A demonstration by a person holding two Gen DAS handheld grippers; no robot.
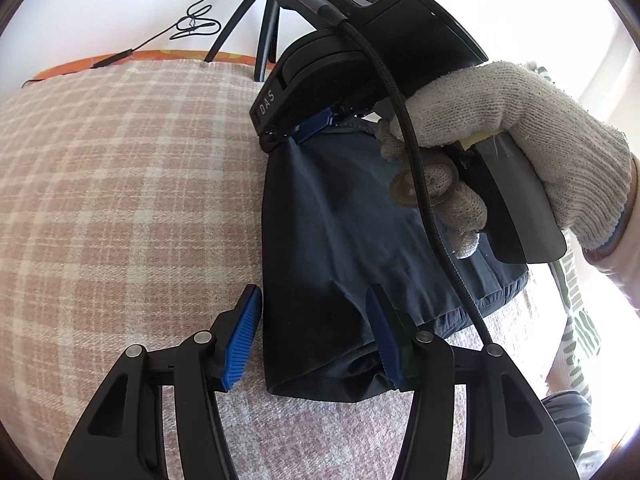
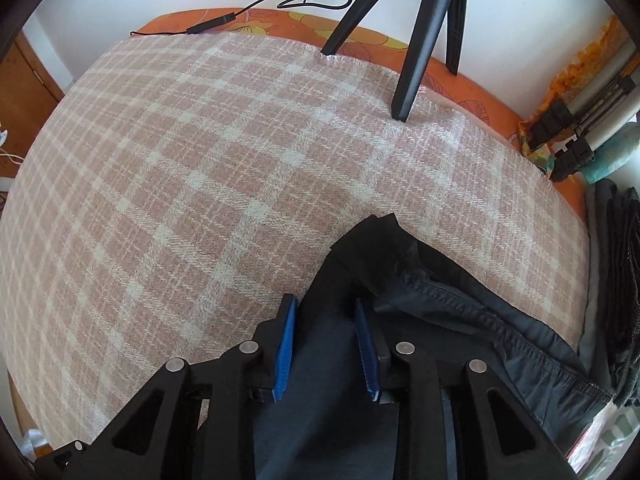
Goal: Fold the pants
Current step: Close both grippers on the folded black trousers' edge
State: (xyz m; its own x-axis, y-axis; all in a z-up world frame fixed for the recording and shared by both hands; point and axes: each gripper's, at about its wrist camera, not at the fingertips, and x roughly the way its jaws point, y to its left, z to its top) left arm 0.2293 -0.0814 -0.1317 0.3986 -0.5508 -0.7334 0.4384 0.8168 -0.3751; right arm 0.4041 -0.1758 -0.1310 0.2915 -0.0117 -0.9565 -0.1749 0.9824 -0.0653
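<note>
The dark navy pants [image 1: 340, 248] lie folded on the pink plaid blanket [image 1: 120, 200]. My left gripper [image 1: 314, 312] is open, its blue pads [image 1: 240, 344] either side of the near folded edge of the pants. My right gripper [image 1: 312, 128], held by a gloved hand [image 1: 500, 140], sits at the far end of the pants, touching the cloth. In the right wrist view the right gripper [image 2: 326, 344] is open over the dark cloth [image 2: 440, 292], whose elastic waistband [image 2: 500, 328] runs to the right.
Black tripod legs [image 2: 416, 40] stand at the far edge of the blanket [image 2: 200, 160]. A black cable [image 2: 224, 20] lies on the orange mattress edge [image 2: 360, 36]. Folded tripods [image 2: 580, 128] and dark clothes [image 2: 620, 280] are at the right.
</note>
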